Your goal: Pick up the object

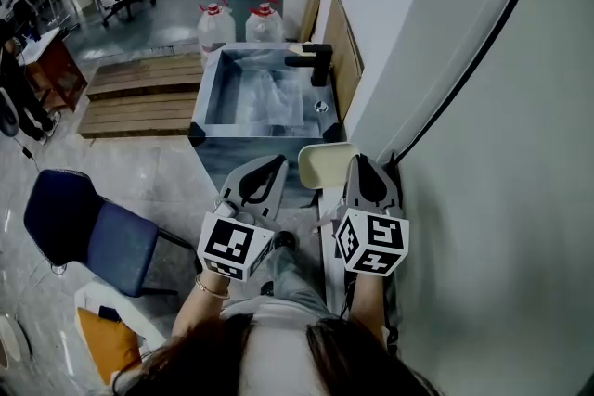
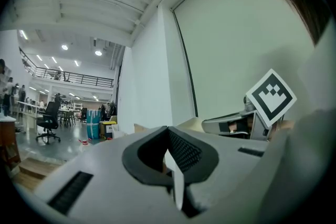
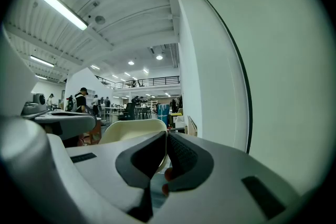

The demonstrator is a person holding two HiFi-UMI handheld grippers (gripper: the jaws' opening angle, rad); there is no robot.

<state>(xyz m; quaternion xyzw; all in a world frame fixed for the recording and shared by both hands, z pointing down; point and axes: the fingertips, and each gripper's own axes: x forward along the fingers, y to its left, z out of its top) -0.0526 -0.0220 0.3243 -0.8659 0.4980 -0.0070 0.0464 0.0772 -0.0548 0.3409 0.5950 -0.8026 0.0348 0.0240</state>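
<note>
Left tool point(image 1: 274, 159) and right tool point(image 1: 360, 159) side by side close to the body, jaws of both pressed together on nothing. Just ahead of right tool, cream chair point(image 1: 325, 164). Farther ahead, steel sink point(image 1: 206, 93) with black tap point(image 1: 314, 62), then two water jugs point(image 1: 215, 28). Left of left tool, blue chair point(image 1: 93, 232). Cannot tell which item is the object.

A shiny grey floor point(image 1: 176, 167) is seen. A grey metal sink box point(image 1: 209, 93) is set on it, far ahead. Brown wooden pallets point(image 1: 139, 93) are laid to its left. A blue chair point(image 1: 88, 232) is placed near left.
</note>
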